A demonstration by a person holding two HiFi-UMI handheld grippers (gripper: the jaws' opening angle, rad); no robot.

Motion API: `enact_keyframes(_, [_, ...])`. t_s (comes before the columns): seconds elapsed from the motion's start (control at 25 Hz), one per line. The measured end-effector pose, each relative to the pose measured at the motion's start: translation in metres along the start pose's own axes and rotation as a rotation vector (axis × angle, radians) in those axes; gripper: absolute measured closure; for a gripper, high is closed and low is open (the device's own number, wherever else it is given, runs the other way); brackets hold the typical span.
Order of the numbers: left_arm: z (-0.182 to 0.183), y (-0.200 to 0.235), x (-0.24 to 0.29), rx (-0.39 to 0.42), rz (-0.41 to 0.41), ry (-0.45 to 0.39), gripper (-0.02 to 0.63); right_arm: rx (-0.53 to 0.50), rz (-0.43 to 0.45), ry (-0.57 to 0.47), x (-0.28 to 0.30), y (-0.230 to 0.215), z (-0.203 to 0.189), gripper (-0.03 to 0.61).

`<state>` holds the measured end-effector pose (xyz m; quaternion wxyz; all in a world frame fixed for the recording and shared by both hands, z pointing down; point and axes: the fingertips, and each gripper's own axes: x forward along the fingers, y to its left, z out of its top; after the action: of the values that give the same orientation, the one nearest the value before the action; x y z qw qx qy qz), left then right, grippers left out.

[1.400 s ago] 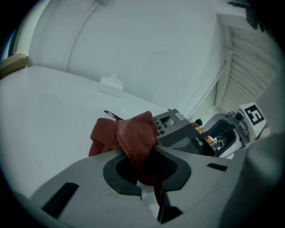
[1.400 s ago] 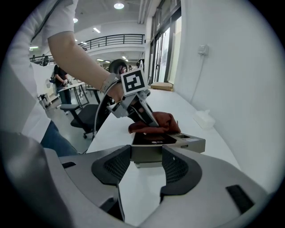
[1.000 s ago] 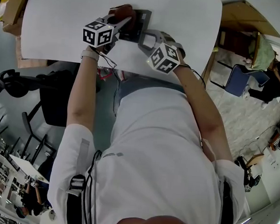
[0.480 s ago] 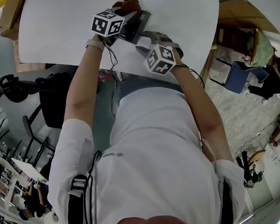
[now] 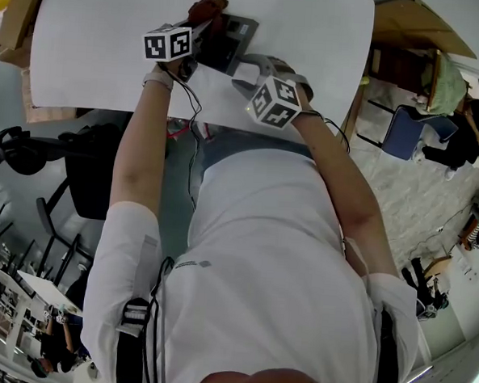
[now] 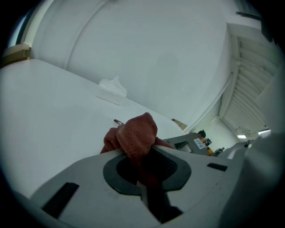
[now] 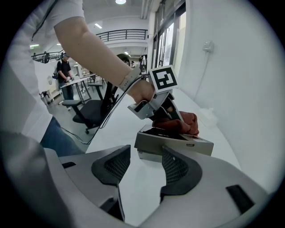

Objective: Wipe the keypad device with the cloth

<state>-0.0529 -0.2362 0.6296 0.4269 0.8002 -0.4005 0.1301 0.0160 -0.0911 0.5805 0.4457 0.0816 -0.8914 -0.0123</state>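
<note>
The grey keypad device [image 5: 230, 39] lies on the white table [image 5: 86, 48], seen from its near end in the right gripper view [image 7: 173, 141]. My left gripper [image 5: 201, 21] is shut on a red-brown cloth [image 5: 209, 6], which bunches out past the jaws [image 6: 138, 131] and rests on the far part of the device's top [image 7: 179, 123]. The device's edge shows just right of the cloth in the left gripper view [image 6: 192, 142]. My right gripper [image 5: 249, 66] stands open at the device's near end [image 7: 142, 167], with nothing between its pads.
A small white crumpled tissue [image 6: 112, 89] lies farther back on the table. A black office chair [image 5: 87, 161] stands at the left, and a blue chair [image 5: 409, 132] and wooden desk [image 5: 419, 28] at the right. A cardboard box [image 5: 16, 11] sits past the table's left edge.
My left gripper has slid the cloth along the device's top toward its far left end. The right gripper has stayed almost still at the near end.
</note>
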Motion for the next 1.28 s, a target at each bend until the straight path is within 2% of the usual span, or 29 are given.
enact_keyframes(0.28, [-0.022, 0.024, -0.014, -0.017, 0.074, 0.023, 0.560, 0.016, -0.008, 0.001, 0.002, -0.001, 0.000, 0.360])
enact_keyframes(0.56, [-0.046, 0.023, -0.040, -0.066, 0.072, 0.021, 0.560, 0.077, -0.052, 0.008, 0.005, -0.004, 0.002, 0.360])
enact_keyframes(1.04, [-0.085, -0.027, -0.086, -0.015, 0.049, 0.029, 0.560, 0.162, -0.200, 0.068, 0.009, -0.018, -0.001, 0.360])
enact_keyframes(1.12, [-0.086, -0.032, -0.100, -0.009, 0.042, 0.013, 0.560, 0.208, -0.211, 0.056, 0.012, -0.019, 0.000, 0.360])
enact_keyframes(1.28, [-0.079, -0.041, -0.140, -0.034, 0.043, -0.073, 0.560, 0.356, -0.208, -0.008, 0.018, -0.016, 0.005, 0.360])
